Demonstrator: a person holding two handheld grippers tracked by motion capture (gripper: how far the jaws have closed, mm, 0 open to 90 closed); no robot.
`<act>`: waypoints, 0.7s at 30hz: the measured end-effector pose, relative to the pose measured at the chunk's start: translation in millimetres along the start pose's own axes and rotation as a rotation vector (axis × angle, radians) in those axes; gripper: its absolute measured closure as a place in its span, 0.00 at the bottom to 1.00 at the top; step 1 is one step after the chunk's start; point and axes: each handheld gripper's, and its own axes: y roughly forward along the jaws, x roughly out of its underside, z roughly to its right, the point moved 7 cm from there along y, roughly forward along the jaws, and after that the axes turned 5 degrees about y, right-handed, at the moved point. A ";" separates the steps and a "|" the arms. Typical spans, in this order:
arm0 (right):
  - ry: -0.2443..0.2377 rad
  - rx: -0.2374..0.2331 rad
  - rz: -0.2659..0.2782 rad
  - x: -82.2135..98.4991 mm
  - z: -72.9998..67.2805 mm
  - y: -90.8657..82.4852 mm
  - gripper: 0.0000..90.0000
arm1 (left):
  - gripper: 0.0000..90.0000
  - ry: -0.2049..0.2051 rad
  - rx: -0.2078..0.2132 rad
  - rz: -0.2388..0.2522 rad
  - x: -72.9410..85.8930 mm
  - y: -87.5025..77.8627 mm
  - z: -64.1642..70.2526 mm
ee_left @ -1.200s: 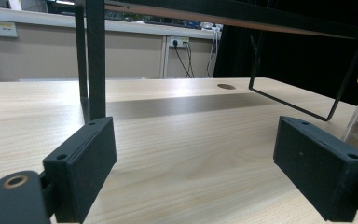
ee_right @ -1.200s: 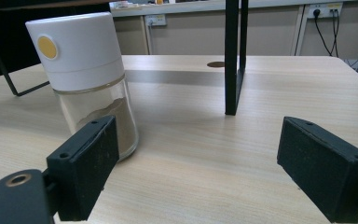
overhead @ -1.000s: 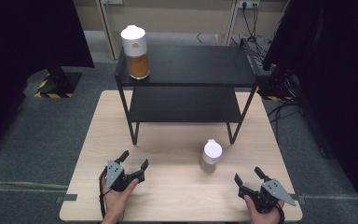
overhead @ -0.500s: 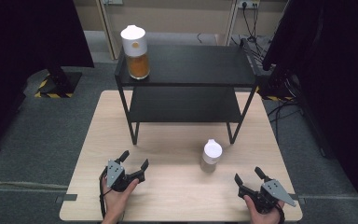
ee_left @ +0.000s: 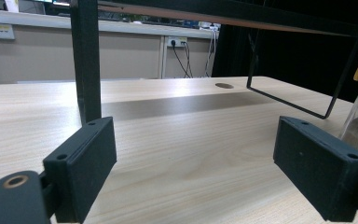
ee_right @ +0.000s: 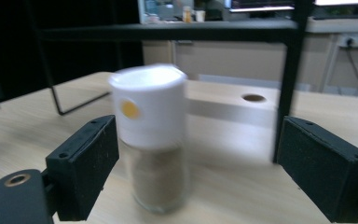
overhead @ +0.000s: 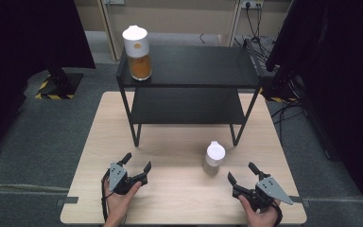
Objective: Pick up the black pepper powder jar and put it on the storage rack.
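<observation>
A: Starting at the left, what is the left gripper (overhead: 135,169) doing?

B: It rests low on the table (overhead: 170,198) at about seven o'clock, jaws spread wide and holding nothing; its own view looks past a leg of the black shelf (ee_left: 86,60) across bare wood.

A: And the small jar?

B: The white-capped spice jar (overhead: 214,157) stands upright on the table near five o'clock, in front of the shelf's right leg; a taller jar (overhead: 137,46) of orange contents sits at eleven o'clock on the top shelf.

A: The right gripper?

B: The right gripper (overhead: 242,176) lies just behind the spice jar, jaws wide and empty; in its view the spice jar (ee_right: 150,135) sits left of centre between the pads.

A: So how should the person take it?

B: Probably by sliding right a touch to centre the jar; then closing on the glass body below the cap, level and gently, so it neither tips nor slips.
</observation>
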 end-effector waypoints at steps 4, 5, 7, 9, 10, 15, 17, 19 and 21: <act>-0.022 -0.024 0.001 -8.3 -11.8 17.1 0.14 | 0.14 0.001 0.001 0.002 0.2 -0.1 0.0; -0.029 -0.023 -0.001 -9.3 -13.5 20.0 0.14 | 0.14 0.000 0.002 0.001 0.1 -0.2 -0.2; -0.041 -0.023 -0.002 -11.0 -17.6 26.6 0.14 | 0.14 -0.004 0.003 0.001 0.1 -0.1 -0.5; -0.041 -0.022 -0.008 -11.6 -19.6 31.4 0.14 | 0.14 -0.007 0.004 -0.002 -0.1 0.1 -1.0; -0.038 -0.016 -0.011 -11.2 -20.9 34.7 0.14 | 0.14 -0.008 0.003 -0.001 -0.1 0.1 -1.1; -0.027 -0.012 -0.024 -8.7 -23.4 48.3 0.15 | 0.14 -0.003 0.003 0.000 0.0 0.2 -0.5; -0.030 -0.006 -0.028 -8.6 -25.4 53.4 0.15 | 0.14 -0.002 0.003 -0.001 -0.1 0.2 -0.5; -0.031 0.010 -0.038 -8.6 -27.5 58.3 0.15 | 0.14 -0.005 0.004 0.000 0.0 0.1 -0.7; -0.028 0.012 -0.039 -8.3 -28.3 61.7 0.16 | 0.14 -0.006 0.004 0.000 0.1 0.0 -0.9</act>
